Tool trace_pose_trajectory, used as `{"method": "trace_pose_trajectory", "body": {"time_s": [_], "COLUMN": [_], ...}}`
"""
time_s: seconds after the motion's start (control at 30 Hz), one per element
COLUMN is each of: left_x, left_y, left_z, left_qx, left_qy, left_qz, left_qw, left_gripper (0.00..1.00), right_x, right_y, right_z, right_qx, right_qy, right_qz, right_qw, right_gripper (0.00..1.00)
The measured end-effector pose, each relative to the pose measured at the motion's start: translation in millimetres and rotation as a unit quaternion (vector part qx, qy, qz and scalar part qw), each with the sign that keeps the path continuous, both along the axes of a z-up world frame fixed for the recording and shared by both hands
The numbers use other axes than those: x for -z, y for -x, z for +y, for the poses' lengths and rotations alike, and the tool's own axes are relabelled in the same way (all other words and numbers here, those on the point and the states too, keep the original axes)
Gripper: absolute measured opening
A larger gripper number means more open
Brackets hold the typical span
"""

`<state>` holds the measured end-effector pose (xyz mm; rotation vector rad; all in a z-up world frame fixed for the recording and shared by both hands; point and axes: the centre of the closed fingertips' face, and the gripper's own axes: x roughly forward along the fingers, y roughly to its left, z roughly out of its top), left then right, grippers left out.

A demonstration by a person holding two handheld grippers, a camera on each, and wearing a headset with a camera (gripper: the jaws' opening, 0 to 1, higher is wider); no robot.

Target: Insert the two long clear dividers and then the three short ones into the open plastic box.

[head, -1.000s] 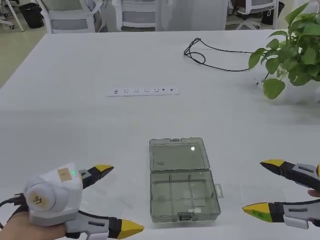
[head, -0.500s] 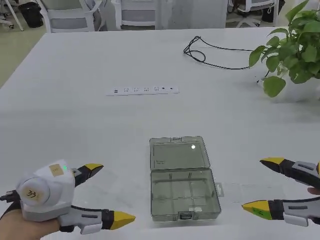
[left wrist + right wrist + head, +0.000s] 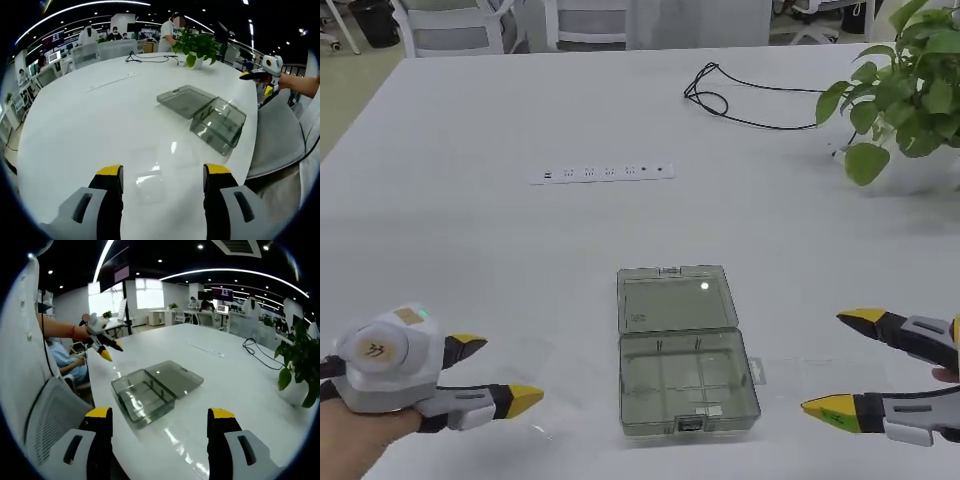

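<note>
Progress is judged early, with insertion not yet under way. On the white table (image 3: pixel 520 250), to the left of the work, at least one clear divider (image 3: pixel 150 182) lies flat on the surface, loose and outside the box; it is faint against the table and its length cannot be established. At centre, the open plastic box (image 3: pixel 623 385) rests near the front edge, its lid (image 3: pixel 677 298) folded back flat on the far side. Faint lines cross the base, but whether these are seated dividers or moulded slots cannot be told. Just to the right of the box a further faint clear piece (image 3: pixel 800 375) appears to lie on the table, also not inserted. On this evidence most or all of the five dividers remain to be fitted, long ones first. The left gripper (image 3: pixel 498 372) hovers well left of the box, jaws spread wide, gripping nothing and touching nothing, with the loose divider on the table ahead of its tips. The right gripper (image 3: pixel 842 362) hovers to the right of the box, jaws likewise wide apart, empty, and clear of both box and table.
</note>
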<state>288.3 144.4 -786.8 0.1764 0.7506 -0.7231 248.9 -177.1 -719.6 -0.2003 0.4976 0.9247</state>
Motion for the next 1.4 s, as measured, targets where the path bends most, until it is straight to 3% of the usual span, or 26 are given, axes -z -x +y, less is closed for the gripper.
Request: {"method": "trace_pose_trajectory", "body": {"time_s": [0.1, 0.3, 0.53, 0.77, 1.03, 1.33, 1.4], "left_x": [10.7, 19.5, 36.3, 49.4, 56.4, 60.7, 62.2], "left_y": [0.4, 1.1, 4.9, 3.8, 3.1, -1.0, -2.8], "left_z": [5.6, 6.6, 14.4, 21.6, 22.6, 28.9, 29.6], "left_qx": [-0.008, -0.016, -0.029, -0.046, -0.051, -0.043, -0.052], "left_qy": [-0.024, -0.037, -0.076, -0.09, -0.11, -0.146, -0.145], "left_qz": [0.015, 0.031, 0.065, 0.089, 0.105, 0.105, 0.11], "left_qw": [0.9996, 0.9987, 0.9945, 0.9909, 0.9871, 0.9827, 0.9819], "left_gripper": [0.62, 0.53, 0.49, 0.45, 0.42, 0.38, 0.37], "right_x": [-0.1, 0.4, 0.6, 1.1, -0.3, 0.3, 0.3], "right_y": [0.1, 0.1, -0.1, 0.4, 0.6, 1.0, 1.0], "right_z": [0.4, -0.1, -0.2, -0.3, -0.9, 0.0, 0.2], "right_qx": [0.001, 0.002, 0.002, 0.003, 0.004, 0.002, 0.002], "right_qy": [-0.001, -0.002, -0.004, -0.004, -0.004, -0.005, -0.005], "right_qz": [0.0, 0.001, 0.001, 0.003, 0.003, 0.003, 0.003], "right_qw": [1.0, 1.0, 1.0, 1.0, 1.0, 1.0, 1.0], "right_gripper": [0.78, 0.78, 0.78, 0.78, 0.78, 0.77, 0.77]}}
